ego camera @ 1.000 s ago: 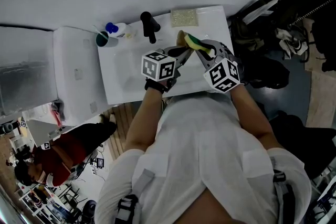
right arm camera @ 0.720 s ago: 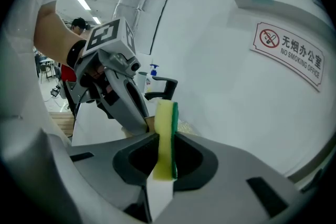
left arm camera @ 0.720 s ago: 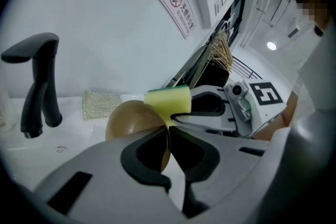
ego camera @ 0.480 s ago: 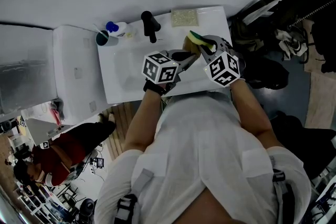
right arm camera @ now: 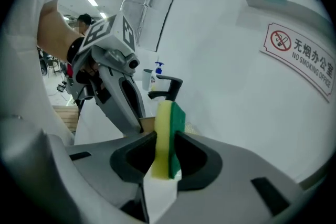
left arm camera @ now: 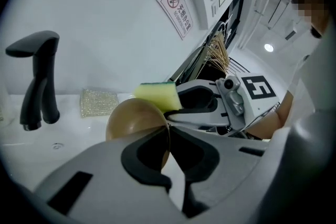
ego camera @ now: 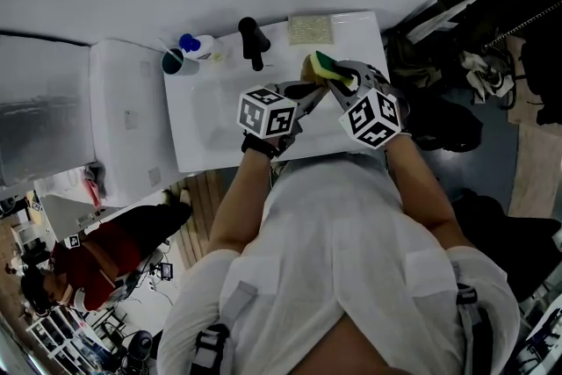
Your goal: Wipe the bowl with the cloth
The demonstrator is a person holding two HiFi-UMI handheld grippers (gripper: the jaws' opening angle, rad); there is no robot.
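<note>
The left hand-held gripper (left arm camera: 168, 131) pinches the bowl (left arm camera: 131, 119) by its rim to steady it, while the right hand-held gripper (right arm camera: 167, 144), its jaws just opening slightly, grips the sponge (right arm camera: 169, 113) for wiping.

The bowl (left arm camera: 131, 120) looks smooth and brown with a faint sheen. The sponge (right arm camera: 167, 136) — yellow foam, coarse green scouring face. The tap (left arm camera: 37, 78) — matt black.
</note>
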